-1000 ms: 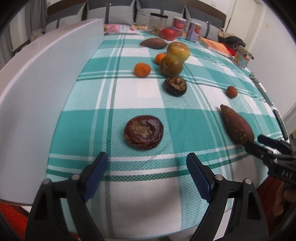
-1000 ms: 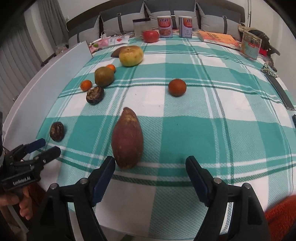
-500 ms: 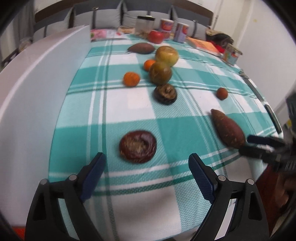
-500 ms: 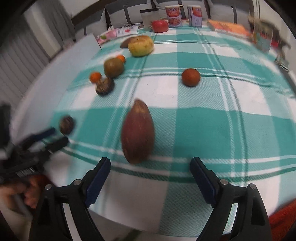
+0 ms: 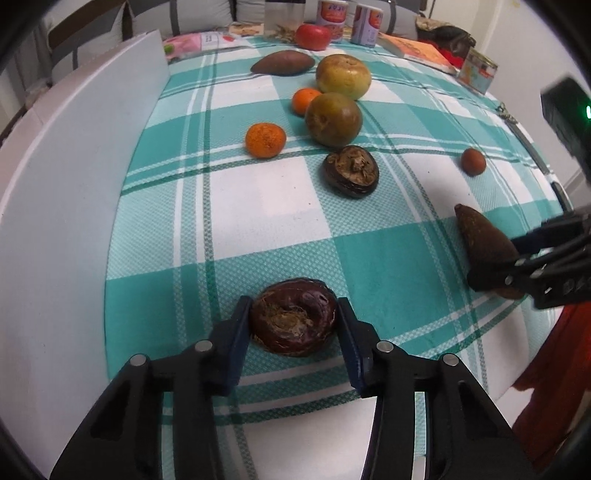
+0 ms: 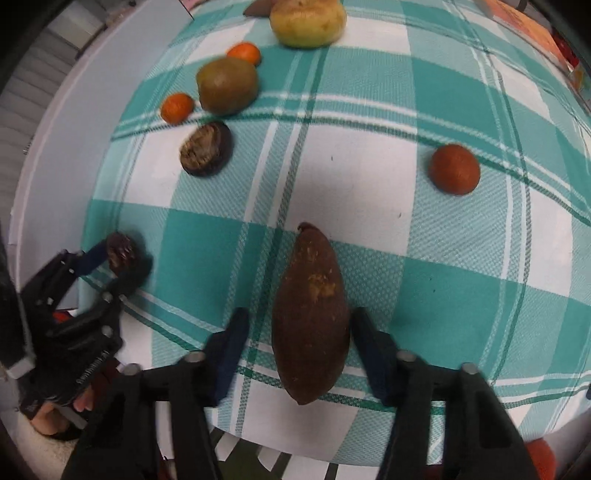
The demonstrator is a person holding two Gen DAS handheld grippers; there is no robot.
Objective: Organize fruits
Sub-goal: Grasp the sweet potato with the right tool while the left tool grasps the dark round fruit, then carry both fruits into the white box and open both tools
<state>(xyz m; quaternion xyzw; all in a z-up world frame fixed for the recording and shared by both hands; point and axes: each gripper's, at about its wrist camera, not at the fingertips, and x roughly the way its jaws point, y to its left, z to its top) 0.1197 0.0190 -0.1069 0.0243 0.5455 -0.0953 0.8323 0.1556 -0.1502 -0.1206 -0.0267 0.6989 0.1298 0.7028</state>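
- Teal-and-white checked cloth point(image 5: 258, 199) covers the tabletop, with grey cushions, tins and a book lined up at its far edge behind a red tomato point(image 5: 312, 36).
- At the near edge of the cloth, the left gripper point(image 5: 293, 325) has just been closing, and its two blue pads now press on both sides of a dark, shrivelled round fruit point(image 5: 293, 322); the right wrist view shows the same clamp from the side.
- To the right of that fruit, also near the cloth's near edge, lies a long brown sweet potato point(image 6: 311, 314) with its pointed tip aimed at the far side.
- The right gripper point(image 6: 299, 350) has likewise just been closing around the sweet potato: its right finger touches the skin, while a thin strip of cloth shows between the left finger and the potato, so the pads do not yet pinch it.
- Beyond the dark fruit, toward the middle of the cloth, sits a second dark wrinkled fruit point(image 5: 351, 170).
- Farther back from it stand a green-brown round fruit point(image 5: 333, 119), a yellow-green one point(image 5: 343, 76) and two small oranges, one to the left point(image 5: 266, 139) and one tucked behind the green-brown fruit point(image 5: 304, 99).
- A second sweet potato point(image 5: 282, 62) lies near the far edge, and a small reddish-brown fruit point(image 6: 455, 168) sits alone, well to the right of the second dark fruit.
- A white board point(image 5: 66, 192) stands along the left side of the cloth.
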